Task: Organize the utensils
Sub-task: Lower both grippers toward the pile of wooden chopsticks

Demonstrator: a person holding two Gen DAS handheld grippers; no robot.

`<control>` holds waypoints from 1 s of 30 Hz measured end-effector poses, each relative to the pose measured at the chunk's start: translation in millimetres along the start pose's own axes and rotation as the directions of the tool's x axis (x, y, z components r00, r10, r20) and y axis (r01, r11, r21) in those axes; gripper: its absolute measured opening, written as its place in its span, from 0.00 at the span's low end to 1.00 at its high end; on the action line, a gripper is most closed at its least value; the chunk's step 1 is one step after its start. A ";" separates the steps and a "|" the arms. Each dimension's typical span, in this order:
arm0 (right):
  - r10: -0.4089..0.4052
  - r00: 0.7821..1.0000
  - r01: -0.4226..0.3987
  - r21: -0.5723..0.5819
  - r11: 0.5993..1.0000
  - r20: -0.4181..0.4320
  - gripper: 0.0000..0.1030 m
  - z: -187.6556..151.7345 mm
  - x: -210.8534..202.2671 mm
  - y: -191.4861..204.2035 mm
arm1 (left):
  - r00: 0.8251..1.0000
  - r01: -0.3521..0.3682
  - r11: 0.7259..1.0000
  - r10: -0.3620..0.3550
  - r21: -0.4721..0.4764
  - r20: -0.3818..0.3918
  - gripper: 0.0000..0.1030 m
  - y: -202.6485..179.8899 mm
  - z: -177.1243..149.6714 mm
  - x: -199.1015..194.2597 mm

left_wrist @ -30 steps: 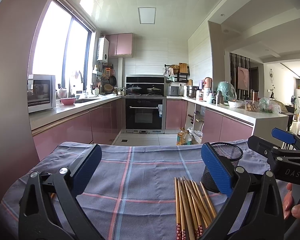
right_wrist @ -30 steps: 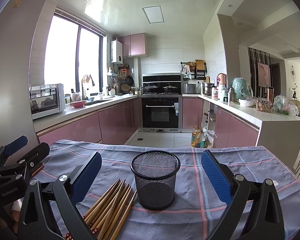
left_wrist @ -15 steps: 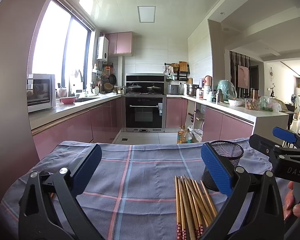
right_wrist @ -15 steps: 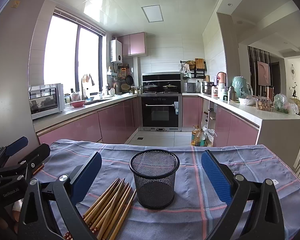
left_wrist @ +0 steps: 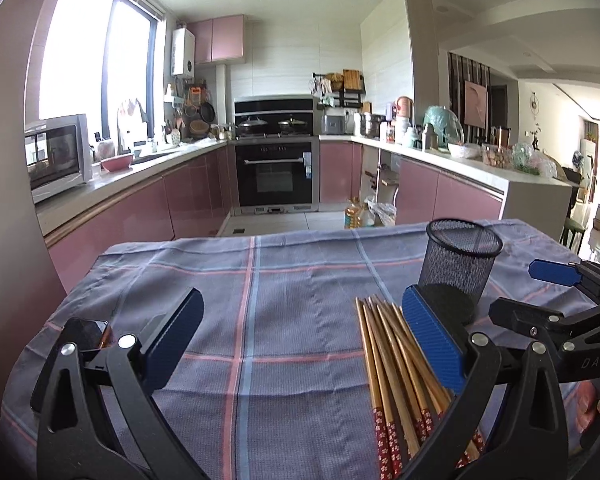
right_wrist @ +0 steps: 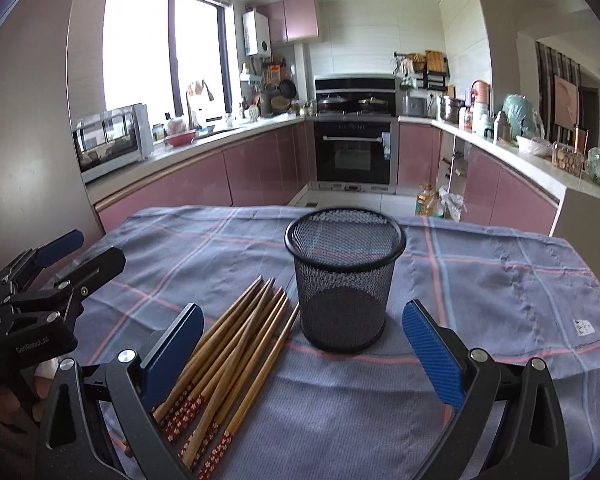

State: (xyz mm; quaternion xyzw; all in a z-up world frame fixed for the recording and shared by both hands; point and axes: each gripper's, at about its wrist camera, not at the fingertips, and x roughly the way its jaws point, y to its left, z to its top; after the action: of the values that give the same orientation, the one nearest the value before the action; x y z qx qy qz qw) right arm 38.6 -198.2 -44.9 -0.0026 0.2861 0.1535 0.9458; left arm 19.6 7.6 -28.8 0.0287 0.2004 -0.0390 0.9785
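Several wooden chopsticks (right_wrist: 236, 348) with red flowered ends lie in a bundle on the checked cloth, just left of a black mesh cup (right_wrist: 342, 280) that stands upright and empty. My right gripper (right_wrist: 300, 344) is open above the cloth, its left pad over the chopsticks' ends and the cup ahead between the fingers. In the left wrist view the chopsticks (left_wrist: 392, 364) run under the right pad of my open left gripper (left_wrist: 300, 344), with the cup (left_wrist: 458, 264) beyond it. Each gripper shows at the edge of the other's view.
The blue-grey cloth (left_wrist: 260, 300) with pink and blue lines covers the table. A small white tag (right_wrist: 583, 326) lies on it at right. Behind the far table edge are pink kitchen cabinets, an oven (right_wrist: 354, 160) and a microwave (left_wrist: 56, 156). A hand holds the right gripper's handle (left_wrist: 596, 404).
Both views have tilted down and moved closer to the table. The cup and chopsticks look larger and sit higher in the frames. Both grippers stay open.
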 end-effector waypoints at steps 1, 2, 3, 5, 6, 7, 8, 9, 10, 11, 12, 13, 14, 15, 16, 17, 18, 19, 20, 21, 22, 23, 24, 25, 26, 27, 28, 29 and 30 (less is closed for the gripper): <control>0.007 0.999 -0.007 -0.006 1.000 -0.033 0.92 -4.0 6.5 2.4 | 1.000 0.002 1.000 -0.002 0.014 -0.030 0.95 0.2 -1.9 6.6; 0.020 0.998 -0.020 -0.009 1.000 -0.059 0.91 -7.4 11.9 4.9 | 0.998 0.009 1.000 -0.007 0.026 -0.059 0.95 0.1 -4.8 12.3; 0.033 0.996 -0.034 -0.010 0.999 -0.085 0.88 -10.4 16.2 7.1 | 0.996 0.022 0.999 -0.019 0.035 -0.091 0.94 0.2 -8.2 17.9; 0.052 0.990 -0.055 -0.021 0.998 -0.128 0.83 -15.3 23.9 12.9 | 0.989 0.046 0.998 -0.039 0.045 -0.142 0.92 -0.4 -14.4 27.7; 0.060 0.988 -0.064 -0.024 0.998 -0.144 0.79 -17.3 26.7 15.5 | 0.984 0.058 0.997 -0.048 0.052 -0.172 0.91 -1.4 -15.9 33.0; 0.068 0.985 -0.073 -0.026 0.997 -0.159 0.76 -17.3 29.3 18.5 | 0.980 0.061 0.996 -0.048 0.061 -0.196 0.87 -2.3 -18.2 37.4; 0.080 0.982 -0.086 -0.028 0.996 -0.172 0.74 -18.5 31.3 21.1 | 0.976 0.062 0.996 -0.046 0.068 -0.213 0.84 -3.5 -20.7 42.1; 0.090 0.979 -0.097 -0.029 0.995 -0.184 0.71 -19.5 33.1 23.5 | 0.971 0.073 0.995 -0.054 0.071 -0.233 0.83 -5.0 -22.4 46.6; 0.092 0.977 -0.099 -0.029 0.995 -0.194 0.68 -19.4 34.9 22.7 | 0.967 0.086 0.994 -0.066 0.071 -0.247 0.83 -5.4 -24.8 50.8; 0.093 0.975 -0.100 -0.028 0.995 -0.202 0.67 -20.0 36.8 23.8 | 0.963 0.098 0.993 -0.077 0.070 -0.257 0.82 -5.5 -26.7 54.3; 0.096 0.973 -0.103 -0.023 0.994 -0.208 0.65 -20.8 38.0 24.1 | 0.960 0.109 0.991 -0.085 0.074 -0.267 0.82 -6.8 -27.6 56.7; 0.096 0.972 -0.102 -0.015 0.995 -0.216 0.64 -20.3 39.2 23.0 | 0.958 0.116 0.990 -0.089 0.083 -0.273 0.81 -8.5 -28.7 58.3; 0.100 0.970 -0.103 -0.005 0.995 -0.224 0.63 -20.1 40.6 21.1 | 0.956 0.120 0.988 -0.090 0.093 -0.278 0.80 -10.9 -29.6 60.3; 0.107 0.967 -0.108 0.005 0.994 -0.231 0.60 -20.5 41.8 20.4 | 0.955 0.125 0.987 -0.092 0.102 -0.283 0.80 -13.2 -29.9 60.0; 0.107 0.966 -0.108 0.010 0.994 -0.236 0.59 -20.4 43.0 19.1 | 0.952 0.132 0.985 -0.094 0.112 -0.291 0.79 -15.6 -30.4 61.5; 0.103 0.966 -0.103 0.012 0.995 -0.239 0.58 -20.8 43.9 18.4 | 0.950 0.136 0.984 -0.096 0.117 -0.298 0.79 -17.0 -31.1 62.2; 0.105 0.964 -0.104 0.016 0.994 -0.244 0.56 -21.1 45.5 16.8 | 0.947 0.145 0.982 -0.103 0.118 -0.304 0.78 -18.1 -31.5 64.0; 0.107 0.962 -0.105 0.024 0.994 -0.249 0.54 -20.9 46.4 14.2 | 0.943 0.160 0.980 -0.117 0.116 -0.313 0.77 -19.4 -32.1 65.9; 0.105 0.961 -0.101 0.030 0.994 -0.254 0.53 -21.1 47.7 12.5 | 0.939 0.172 0.979 -0.128 0.111 -0.320 0.77 -20.0 -31.6 65.1; 0.101 0.960 -0.096 0.035 0.995 -0.260 0.50 -21.2 49.2 10.5 | 0.936 0.180 0.977 -0.135 0.111 -0.325 0.77 -21.8 -32.2 65.3; 0.099 0.959 -0.092 0.036 0.995 -0.266 0.46 -21.4 50.7 9.7 | 0.933 0.186 0.976 -0.139 0.113 -0.331 0.76 -23.4 -32.7 66.3; 0.096 0.957 -0.090 0.038 0.995 -0.274 0.44 -21.8 51.3 7.4 | 0.931 0.191 0.975 -0.142 0.116 -0.336 0.75 -25.0 -33.2 67.1; 0.096 0.955 -0.089 0.038 0.995 -0.282 0.40 -22.2 52.8 7.3 | 0.929 0.198 0.973 -0.147 0.119 -0.341 0.74 -26.5 -33.7 68.1; 0.094 0.954 -0.088 0.034 0.996 -0.286 0.39 -22.7 53.9 7.8 | 0.925 0.209 0.971 -0.157 0.119 -0.347 0.73 -27.8 -34.0 68.9; 0.090 0.954 -0.087 0.026 0.996 -0.287 0.39 -22.7 54.7 8.7 | 0.921 0.220 0.968 -0.166 0.118 -0.353 0.73 -29.8 -34.1 68.2; 0.086 0.953 -0.085 0.017 0.996 -0.290 0.39 -21.7 56.6 10.9 | 0.917 0.228 0.966 -0.173 0.117 -0.360 0.72 -31.1 -34.8 68.6; 0.083 0.953 -0.084 0.010 0.996 -0.293 0.38 -21.2 57.1 11.8 | 0.913 0.232 0.965 -0.174 0.120 -0.368 0.68 -32.1 -35.4 70.3; 0.082 0.952 -0.084 0.007 0.996 -0.295 0.38 -21.1 57.9 11.5 | 0.910 0.231 0.965 -0.170 0.122 -0.377 0.65 -32.9 -36.2 72.2; 0.083 0.951 -0.085 0.005 0.996 -0.298 0.37 -20.6 58.3 11.1 | 0.907 0.234 0.965 -0.173 0.118 -0.385 0.63 -33.4 -36.8 73.5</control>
State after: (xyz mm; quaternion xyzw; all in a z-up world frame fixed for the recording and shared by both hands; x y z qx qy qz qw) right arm 70.2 -172.7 -92.8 -0.0171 0.4248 0.1924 0.8845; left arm 69.7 -27.7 -93.0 0.0936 0.3798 -0.1511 0.9078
